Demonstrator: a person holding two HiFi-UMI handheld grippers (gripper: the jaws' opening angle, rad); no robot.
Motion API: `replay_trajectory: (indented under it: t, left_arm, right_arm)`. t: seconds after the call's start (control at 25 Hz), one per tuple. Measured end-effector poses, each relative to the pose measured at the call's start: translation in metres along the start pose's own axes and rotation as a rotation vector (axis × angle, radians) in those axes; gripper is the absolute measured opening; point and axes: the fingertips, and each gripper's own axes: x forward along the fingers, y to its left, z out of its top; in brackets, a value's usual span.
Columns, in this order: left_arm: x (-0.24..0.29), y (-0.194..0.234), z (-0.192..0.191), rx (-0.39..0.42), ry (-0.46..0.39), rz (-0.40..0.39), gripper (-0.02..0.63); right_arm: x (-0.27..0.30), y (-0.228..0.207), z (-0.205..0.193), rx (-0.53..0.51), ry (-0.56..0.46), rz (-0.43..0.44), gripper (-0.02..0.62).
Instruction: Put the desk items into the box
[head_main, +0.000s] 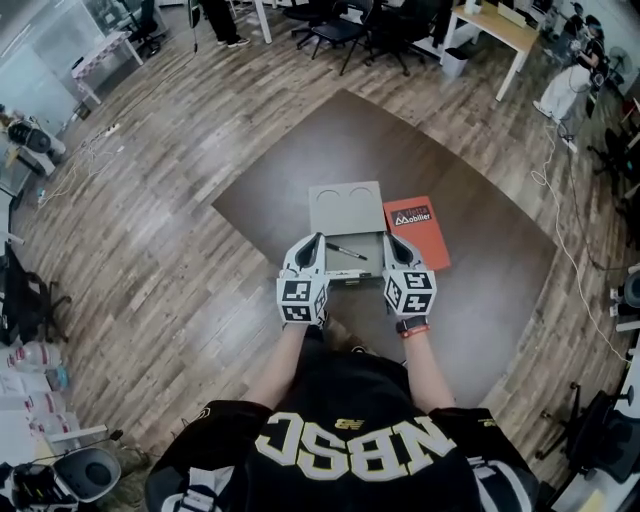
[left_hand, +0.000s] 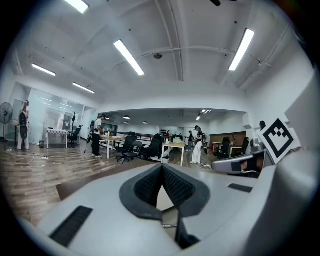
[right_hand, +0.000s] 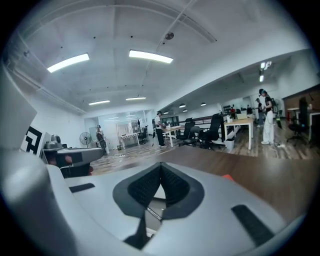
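Two grippers, head view: I see the left gripper (head_main: 316, 238) and right gripper (head_main: 393, 240) over the near edge of the box (head_main: 345, 205). A pen (head_main: 345, 251) lies inside the box. An orange notebook (head_main: 420, 232) lies just beside the box's right side on the table (head_main: 480, 290).
Left gripper view: my jaws are pressed together with nothing between them.
Right gripper view: jaws together too, and empty.

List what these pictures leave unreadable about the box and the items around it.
- Head view: the left tool and right tool cover the near end of the box; anything there besides the pen is hidden.
- Head view: the print on the orange notebook is too small to read.
- Both gripper views: each tool's own body blocks the box; only slivers show between the shut jaws.
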Motion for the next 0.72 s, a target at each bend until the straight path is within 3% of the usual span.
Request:
replay_trajectory:
  t: [0.4,0.72]
  left_arm:
    - [-0.007,-0.005,-0.019,-0.006,0.052,-0.017,0.015]
    - [-0.004,0.027,-0.063,-0.017,0.177,-0.025,0.017]
  right_arm:
    - [-0.006,0.018,-0.004,-0.008,0.016,0.036,0.009]
    - [0.029,0.022,-0.052,-0.041,0.163,0.053,0.010]
